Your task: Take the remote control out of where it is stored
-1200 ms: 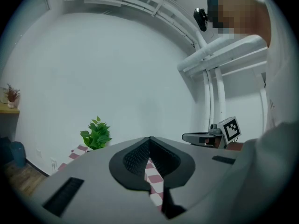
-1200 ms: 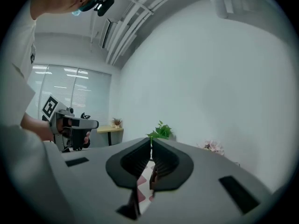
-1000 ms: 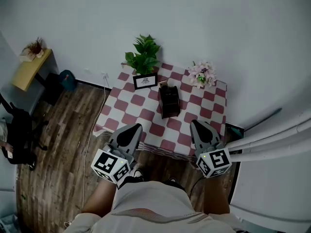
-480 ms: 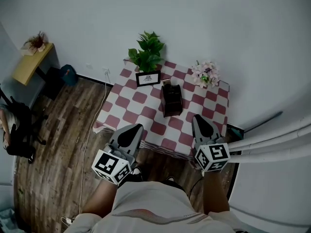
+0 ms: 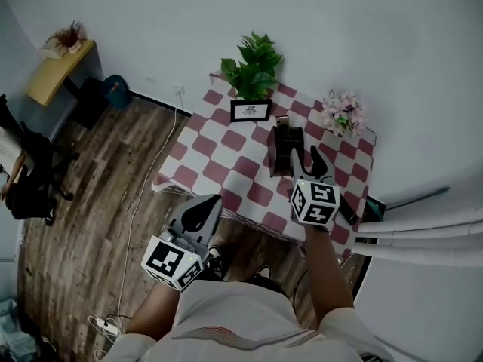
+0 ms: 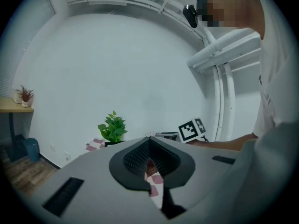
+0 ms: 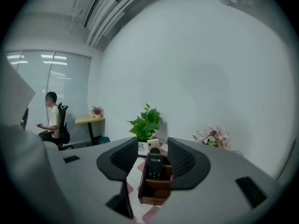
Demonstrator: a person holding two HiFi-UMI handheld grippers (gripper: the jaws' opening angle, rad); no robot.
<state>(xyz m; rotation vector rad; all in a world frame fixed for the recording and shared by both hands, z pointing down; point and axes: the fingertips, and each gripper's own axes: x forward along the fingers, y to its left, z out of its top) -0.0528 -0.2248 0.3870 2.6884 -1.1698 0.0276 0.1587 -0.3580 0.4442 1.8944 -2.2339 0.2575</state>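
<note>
Checkered surface (image 5: pixel 219 138), white wall (image 5: pixel 339 36) | right tool (image 5: pixel 306 159) just opening, spread, remote control (image 7: pixel 154 167) in brown holder (image 7: pixel 154 193) ahead, untouched | left tool (image 5: pixel 205 204) pressed together

Head view, clock directions taken from holder.
- Table (image 5: pixel 219 153) against wall.
- Holder (image 5: pixel 284 151) on table, right of table's middle.
- Remote control (image 7: pixel 154 166) upright in holder, behind its front compartment.
- Frame (image 5: pixel 250 111) at 11 o'clock, near holder.
- Plant (image 5: pixel 253 66) behind frame, at table's far edge.
- Flowers (image 5: pixel 343 114) at 2 o'clock, in far right corner.
- Desk (image 5: pixel 60 70) well apart at 10 o'clock, by wall.
- Bin (image 5: pixel 117 90) on floor between desk and table.
- Chair (image 5: pixel 30 179) at 9 o'clock.
- Cable (image 5: pixel 143 194) on floor along table's left side.
</note>
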